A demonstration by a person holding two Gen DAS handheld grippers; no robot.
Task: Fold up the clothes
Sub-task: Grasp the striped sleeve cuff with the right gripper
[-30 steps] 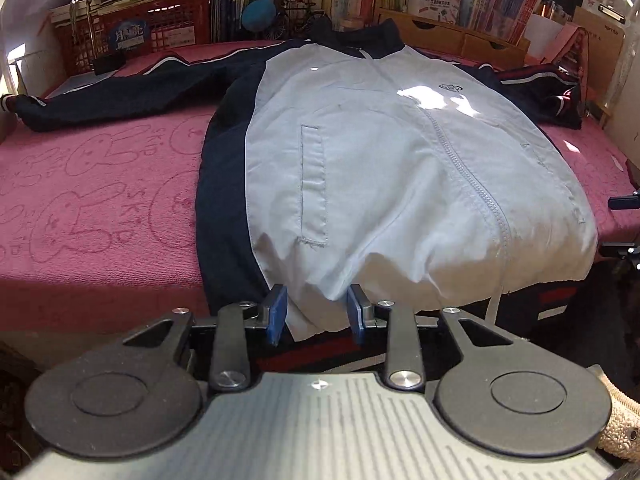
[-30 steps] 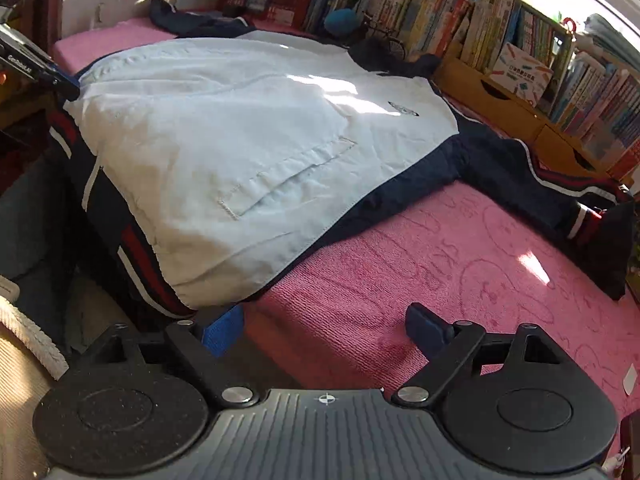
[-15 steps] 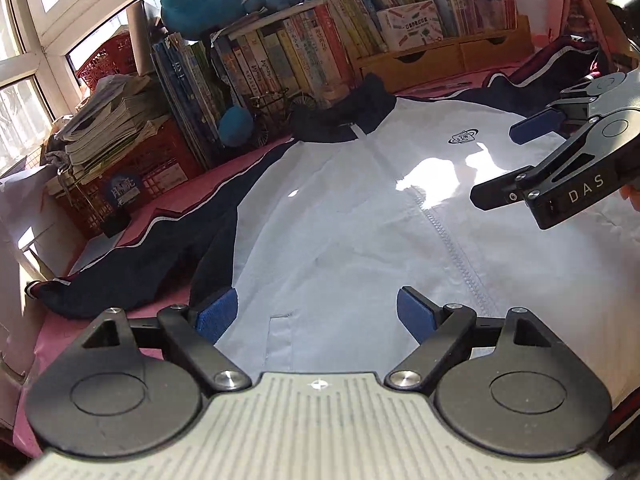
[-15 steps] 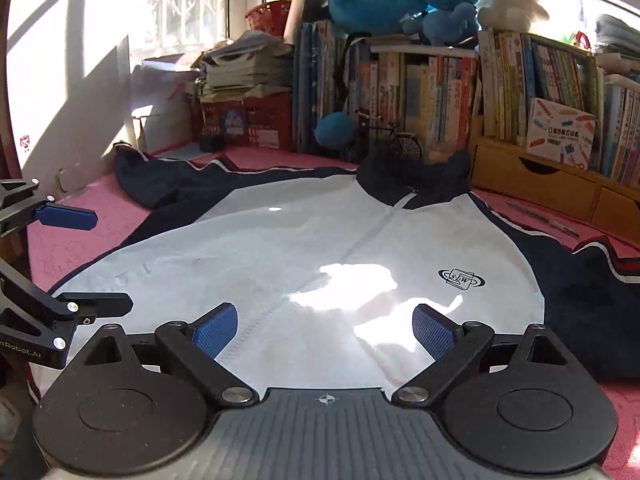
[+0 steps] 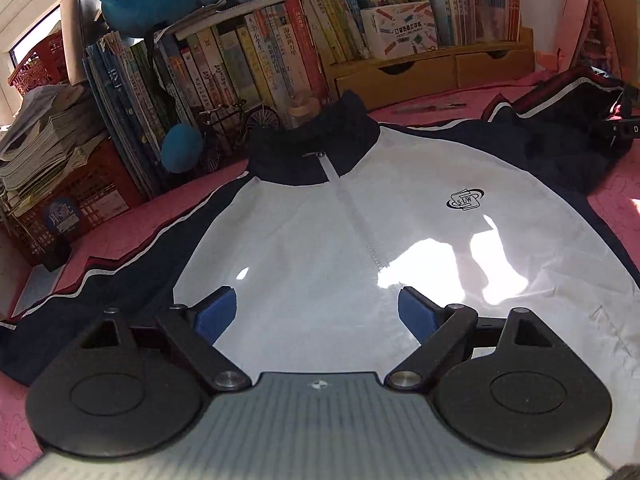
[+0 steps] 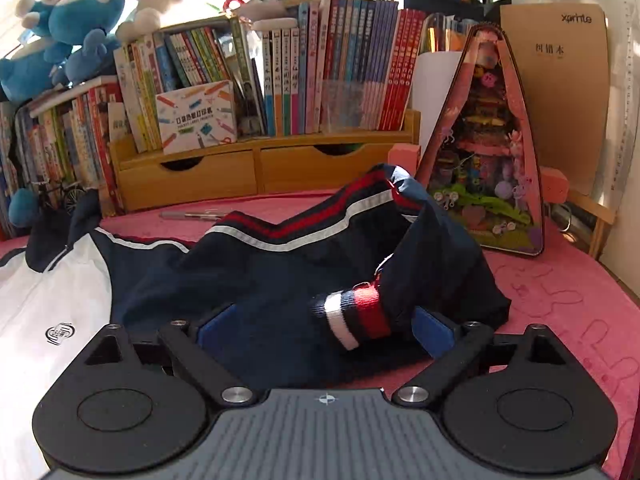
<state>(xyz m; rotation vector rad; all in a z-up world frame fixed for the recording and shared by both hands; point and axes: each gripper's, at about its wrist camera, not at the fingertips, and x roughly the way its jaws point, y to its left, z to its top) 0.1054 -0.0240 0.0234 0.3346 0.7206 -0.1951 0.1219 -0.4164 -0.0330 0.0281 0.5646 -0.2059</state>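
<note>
A white and navy zip jacket [image 5: 328, 248] lies front up on a pink towel-covered table [image 5: 136, 236], collar toward the books. My left gripper [image 5: 316, 314] is open and empty, hovering over the white chest. Its left sleeve [image 5: 104, 280] stretches out to the left. My right gripper [image 6: 326, 330] is open, its pads either side of the crumpled navy right sleeve [image 6: 320, 276] and its striped cuff [image 6: 352, 316]. The right gripper's tip shows in the left wrist view at the far right [image 5: 624, 128].
Books [image 5: 248, 64] and a wooden drawer shelf [image 6: 256, 168] line the back edge. A red crate [image 5: 72, 200] with paper stacks stands back left. A pink triangular toy house [image 6: 488, 160] stands right of the sleeve. Blue plush toys [image 6: 60, 28] sit on the books.
Both grippers moved forward over the jacket from the hem. The left opened and came over the chest. The right swung right to the crumpled sleeve and its cuff.
</note>
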